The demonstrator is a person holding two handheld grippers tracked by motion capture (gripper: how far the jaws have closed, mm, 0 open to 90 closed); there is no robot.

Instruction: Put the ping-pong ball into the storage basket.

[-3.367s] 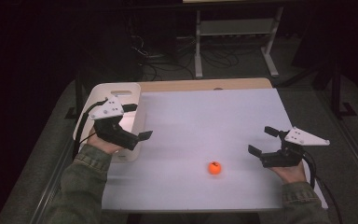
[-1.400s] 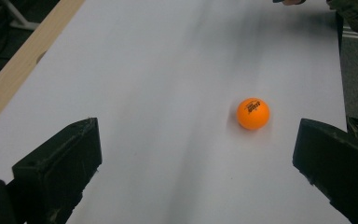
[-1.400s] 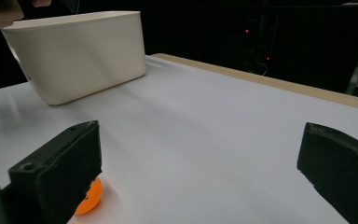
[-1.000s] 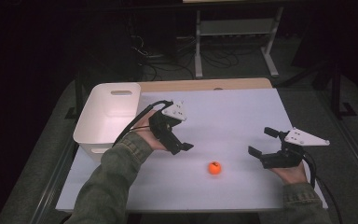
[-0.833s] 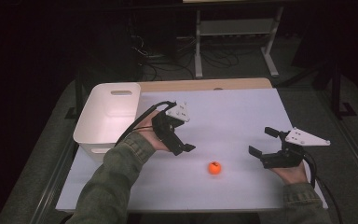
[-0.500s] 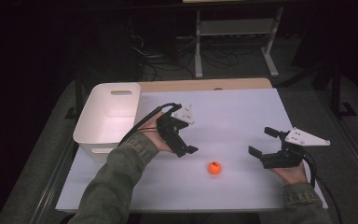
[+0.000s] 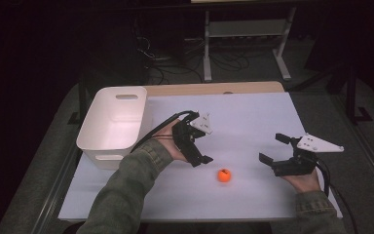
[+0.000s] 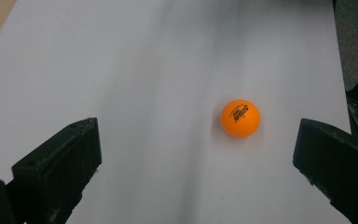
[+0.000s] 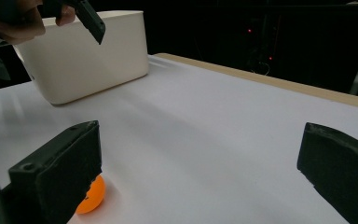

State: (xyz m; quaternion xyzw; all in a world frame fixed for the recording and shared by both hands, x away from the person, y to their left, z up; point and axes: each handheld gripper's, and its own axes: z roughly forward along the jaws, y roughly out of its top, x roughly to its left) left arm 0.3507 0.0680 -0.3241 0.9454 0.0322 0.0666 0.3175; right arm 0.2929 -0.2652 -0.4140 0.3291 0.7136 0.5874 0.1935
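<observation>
Left claw (image 7: 200,155) has moved from bin toward orange ball (image 7: 224,175) (black print).

Left gripper view. Left gripper (image 8: 196,172): two black jaws set wide apart, one rising at 8 o'clock, one at 4 o'clock, nothing between them touching either. Orange ball (image 8: 240,118): small dark print on top, resting on the white table surface (image 8: 135,70), toward 3 o'clock, nearer the 4 o'clock jaw.
</observation>
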